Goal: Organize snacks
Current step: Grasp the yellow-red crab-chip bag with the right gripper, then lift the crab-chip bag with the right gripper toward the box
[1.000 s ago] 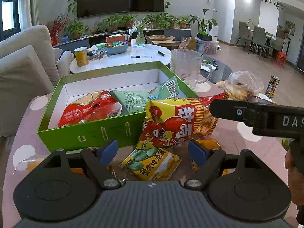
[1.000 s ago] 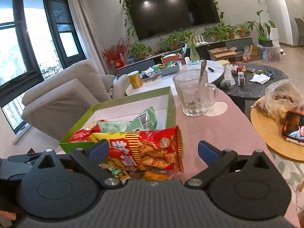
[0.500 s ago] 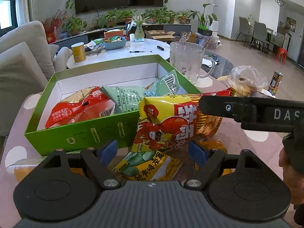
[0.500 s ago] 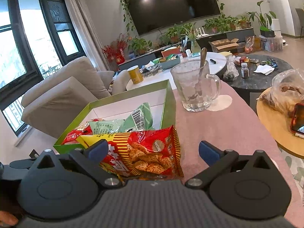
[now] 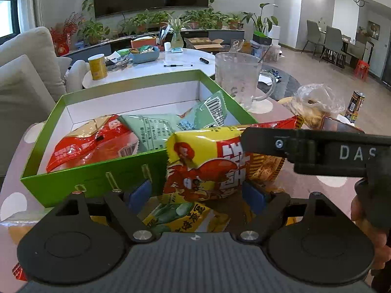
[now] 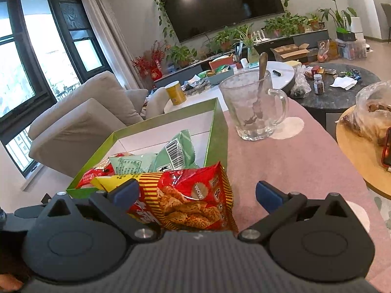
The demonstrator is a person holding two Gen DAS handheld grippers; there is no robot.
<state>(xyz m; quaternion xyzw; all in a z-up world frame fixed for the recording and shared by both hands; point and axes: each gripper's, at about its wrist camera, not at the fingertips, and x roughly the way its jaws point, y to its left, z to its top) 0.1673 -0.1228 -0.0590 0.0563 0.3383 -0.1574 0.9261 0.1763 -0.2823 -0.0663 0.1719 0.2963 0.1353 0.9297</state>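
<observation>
Left wrist view: yellow-and-red snack bag (image 5: pixel 210 166) leans on the green box (image 5: pixel 102 173) front wall, outside it. Left gripper (image 5: pixel 196 193) fingers stand apart, straddling it ungripped. Right gripper (image 6: pixel 196 194) fingers gape, empty. Risk: closing low could crush the contents or snag the green-bean packet (image 5: pixel 180 217) beneath.

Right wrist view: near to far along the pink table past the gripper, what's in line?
Red-and-yellow snack bag → green box → glass mug → yellow can → TV.
</observation>
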